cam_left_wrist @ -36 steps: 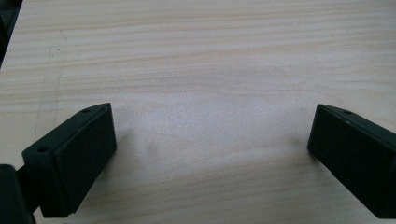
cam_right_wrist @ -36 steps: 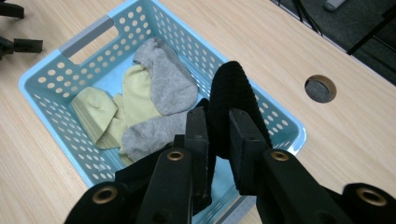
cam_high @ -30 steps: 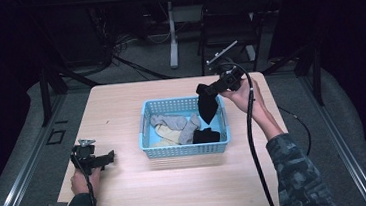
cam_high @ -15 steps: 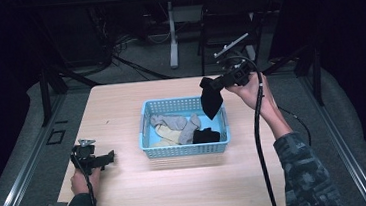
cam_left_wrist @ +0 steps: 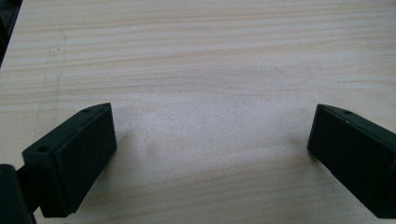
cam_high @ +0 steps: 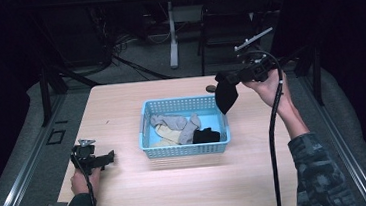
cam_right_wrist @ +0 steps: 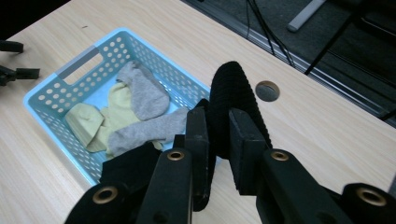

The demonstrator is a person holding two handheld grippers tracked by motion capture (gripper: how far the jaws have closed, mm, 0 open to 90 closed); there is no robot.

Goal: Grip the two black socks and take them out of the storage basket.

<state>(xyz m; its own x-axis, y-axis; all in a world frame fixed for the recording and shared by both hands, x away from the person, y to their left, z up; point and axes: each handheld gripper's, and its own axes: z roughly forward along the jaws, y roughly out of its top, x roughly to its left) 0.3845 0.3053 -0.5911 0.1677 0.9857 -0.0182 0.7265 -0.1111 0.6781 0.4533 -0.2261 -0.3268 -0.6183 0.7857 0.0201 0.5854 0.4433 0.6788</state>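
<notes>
A black sock [cam_high: 226, 94] hangs in the air past the blue basket's far right corner, pinched by my right gripper [cam_high: 230, 79]. In the right gripper view the jaws are shut on the black sock [cam_right_wrist: 233, 95], which loops up between the pads [cam_right_wrist: 198, 135]. The blue basket [cam_high: 146, 134] holds grey socks [cam_high: 168, 122], a pale yellow sock [cam_high: 167, 134] and another black sock [cam_high: 206, 135]. My left gripper [cam_high: 106, 159] rests low at the table's near left, open. Its jaws stand wide apart over bare wood [cam_left_wrist: 210, 116] in the left gripper view.
The wooden table [cam_high: 189, 193] has a round cable hole [cam_high: 211, 88] near its far edge, beside the hanging sock. A chair [cam_high: 229, 23] and table legs stand on the dark floor beyond. The right gripper's cable [cam_high: 273, 140] hangs down along the forearm.
My right hand has carried the black sock up and to the right, from over the basket's right end to beyond its far right corner. The left gripper has stayed put.
</notes>
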